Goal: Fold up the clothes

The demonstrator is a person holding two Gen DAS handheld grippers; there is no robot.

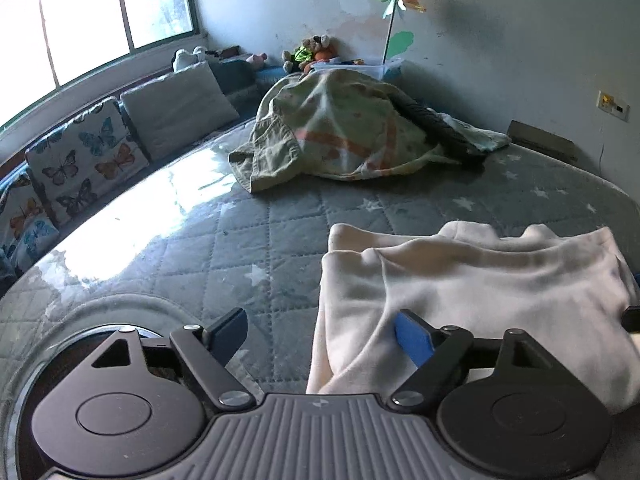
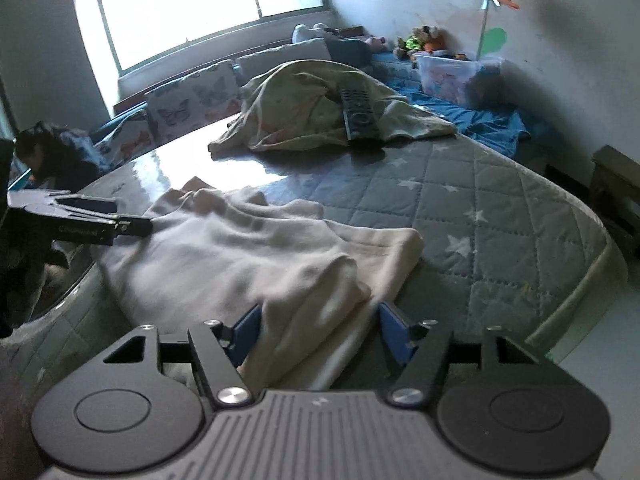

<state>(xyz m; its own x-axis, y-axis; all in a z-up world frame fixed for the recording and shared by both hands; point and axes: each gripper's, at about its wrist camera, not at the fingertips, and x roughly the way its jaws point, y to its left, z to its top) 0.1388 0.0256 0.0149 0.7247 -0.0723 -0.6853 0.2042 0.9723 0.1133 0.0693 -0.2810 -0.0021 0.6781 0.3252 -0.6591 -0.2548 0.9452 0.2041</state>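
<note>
A cream garment (image 1: 472, 288) lies partly folded on the quilted grey mattress (image 1: 248, 248); it also shows in the right wrist view (image 2: 248, 256). My left gripper (image 1: 320, 338) is open at the garment's near left edge, with cloth lying between its jaws and over its right finger. My right gripper (image 2: 318, 334) is open with a bunched corner of the garment between its blue pads (image 2: 394, 336). The left gripper (image 2: 132, 226) shows in the right wrist view, touching the garment's far left edge.
A heap of greenish clothes (image 1: 340, 132) lies farther back on the mattress, with a remote control (image 2: 358, 114) on it. Butterfly cushions (image 1: 88, 156) line the left side under a window. A clear bin (image 2: 456, 72) and soft toys (image 1: 308, 52) stand by the wall.
</note>
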